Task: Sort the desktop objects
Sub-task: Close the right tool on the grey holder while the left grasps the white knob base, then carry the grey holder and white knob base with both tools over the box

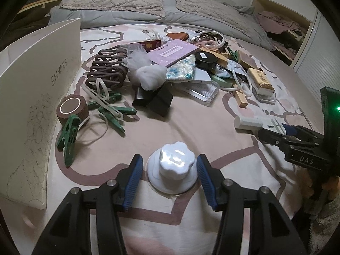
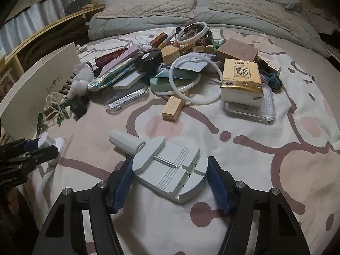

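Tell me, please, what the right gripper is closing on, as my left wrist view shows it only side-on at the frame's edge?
Observer: The right gripper is around a flat grey tool, and its pads appear to press both of the tool's sides.
Operator: What is on the tool's top face?
Observer: A thin metal pin lies along it, pointing toward a slot.
Operator: Is anything hidden behind the tissue pack?
Observer: A dark blue knitted item lies just behind the tissue pack.
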